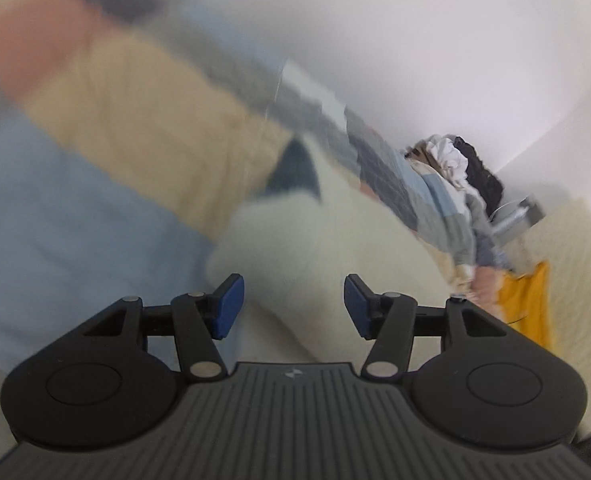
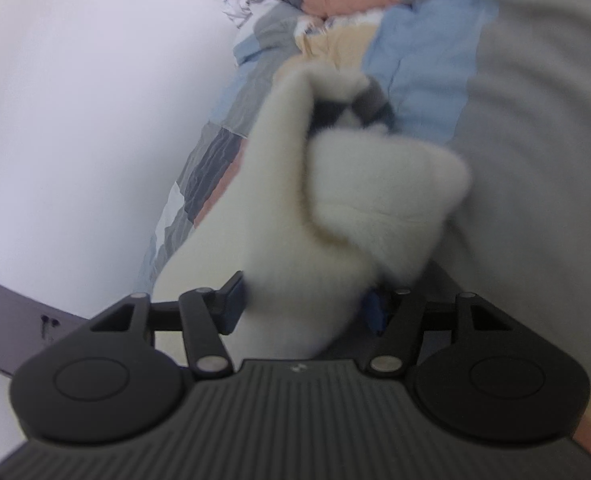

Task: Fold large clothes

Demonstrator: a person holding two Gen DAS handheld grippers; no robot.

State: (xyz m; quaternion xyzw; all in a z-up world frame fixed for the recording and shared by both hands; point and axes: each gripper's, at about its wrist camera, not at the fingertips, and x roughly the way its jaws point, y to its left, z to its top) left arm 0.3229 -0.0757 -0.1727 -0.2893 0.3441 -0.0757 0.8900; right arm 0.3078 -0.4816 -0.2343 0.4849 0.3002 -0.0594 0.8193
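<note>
Bedroom: patchwork quilt (image 2: 231, 120), clothes pile (image 1: 463, 160)

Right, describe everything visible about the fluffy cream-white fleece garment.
The fluffy cream-white fleece garment looks thick and plush, with a dark grey and black patch near its far end. It lies bunched on the patchwork quilt, one rounded fold curling over. Its near end sits between the right gripper's parted blue pads. The open left gripper hovers before it, its pads clear of it.

Left gripper (image 1: 293, 306) angles downward with its blue pads (image 1: 227, 306) spread wide and nothing between them. Right gripper (image 2: 301, 306) tilts down too, jaws parted, fluffy white fabric bunched between them; a grip can't be made out.
</note>
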